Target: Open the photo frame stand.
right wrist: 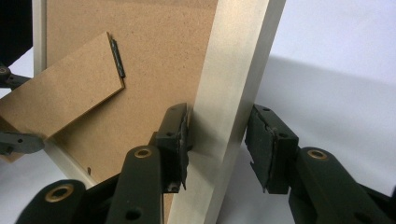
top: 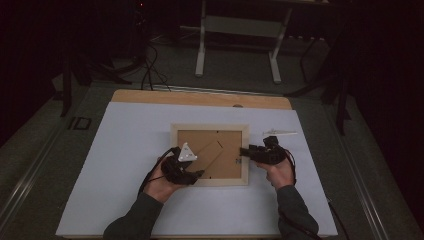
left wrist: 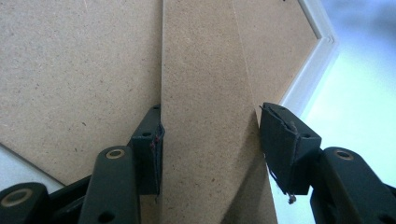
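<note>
1. One picture frame (top: 210, 155) lies face down near the middle of a white sheet (top: 125, 150), its brown backing board (top: 200, 142) up and its pale wooden border all round.
2. A fold-out stand (left wrist: 205, 140) of the same brown board lies across the backing, running from the near left toward the far right; in the right gripper view it shows as a flap (right wrist: 65, 88) with a small dark hinge at its end.
3. The left gripper (top: 192, 175) sits over the near left corner of the frame, pointing right and slightly away. In the left gripper view its jaws straddle the stand: the left pad lies against the stand's edge, the right pad is at or just off the other edge, and I cannot tell whether it presses.
4. The left hand (top: 162, 182) grips from below, forearm coming in from the near edge and angled to the right.
5. The right gripper (top: 248, 152) points left at the frame's right border (right wrist: 233, 93). Its jaws are about half open astride that border: the inner pad touches the inside face, the outer pad stands off with a clear gap.
6. The right hand (top: 280, 172) holds it from the near side, wrist bent inward, sleeve running to the near right.
7. A small clear strip (top: 280, 133) lies on the sheet just beyond the right gripper.
8. The sheet covers a wooden table (top: 200, 97), whose bare far edge shows.
</note>
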A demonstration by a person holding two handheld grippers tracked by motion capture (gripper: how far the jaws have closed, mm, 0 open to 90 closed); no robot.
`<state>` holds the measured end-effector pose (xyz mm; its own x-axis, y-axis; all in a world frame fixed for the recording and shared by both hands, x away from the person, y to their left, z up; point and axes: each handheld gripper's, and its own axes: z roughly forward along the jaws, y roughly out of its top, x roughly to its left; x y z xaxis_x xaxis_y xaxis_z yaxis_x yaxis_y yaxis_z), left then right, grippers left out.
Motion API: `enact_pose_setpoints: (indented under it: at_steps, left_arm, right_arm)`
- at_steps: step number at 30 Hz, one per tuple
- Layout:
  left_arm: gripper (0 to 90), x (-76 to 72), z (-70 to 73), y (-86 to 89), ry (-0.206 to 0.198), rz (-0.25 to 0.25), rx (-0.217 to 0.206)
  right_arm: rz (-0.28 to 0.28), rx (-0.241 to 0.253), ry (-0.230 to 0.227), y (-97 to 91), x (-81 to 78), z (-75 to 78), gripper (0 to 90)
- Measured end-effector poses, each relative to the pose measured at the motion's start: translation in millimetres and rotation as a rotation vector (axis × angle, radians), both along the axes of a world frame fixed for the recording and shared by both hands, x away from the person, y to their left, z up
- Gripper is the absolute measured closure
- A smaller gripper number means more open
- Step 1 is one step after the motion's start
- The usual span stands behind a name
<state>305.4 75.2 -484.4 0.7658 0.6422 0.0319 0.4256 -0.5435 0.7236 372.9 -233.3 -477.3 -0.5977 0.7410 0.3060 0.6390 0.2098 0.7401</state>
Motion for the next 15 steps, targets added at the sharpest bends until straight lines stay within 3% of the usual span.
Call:
enact_pose_setpoints:
  at_steps: [9, 15]
  left_arm:
    - [46.4, -1.9, 1.0, -3.5, -0.072, 0.007, 0.052]
    - [46.4, -3.5, 1.3, -4.3, -0.112, -0.007, 0.075]
  right_arm:
    - [-0.019, -0.016, -0.053, 2.7, -4.2, 6.7, 59.9]
    - [-0.017, -0.017, -0.061, 2.2, -5.2, 9.2, 60.0]
